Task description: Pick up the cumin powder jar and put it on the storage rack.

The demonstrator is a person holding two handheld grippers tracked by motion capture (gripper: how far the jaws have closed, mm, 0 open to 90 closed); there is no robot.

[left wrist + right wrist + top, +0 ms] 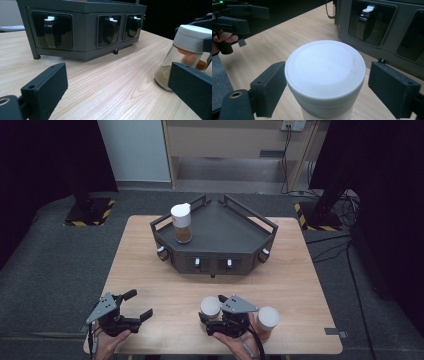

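Observation:
A glass spice jar with a white cap (210,305) stands near the table's front edge, holding tan powder (163,75). My right gripper (214,313) has its jaws on either side of that cap (325,65). The left pad (270,86) sits at the cap's edge, while the right pad (393,86) stands a little off it, so the gripper is open. A second capped jar (268,319), with orange powder, stands just right of my right hand. My left gripper (137,304) rests at the front left, open and holding nothing (117,87).
A dark grey corner rack (215,251) with small clips along its front sits at the table's far middle. A third white-capped jar (181,222) of brown powder stands on its left side. Bare wood lies between the rack and both grippers.

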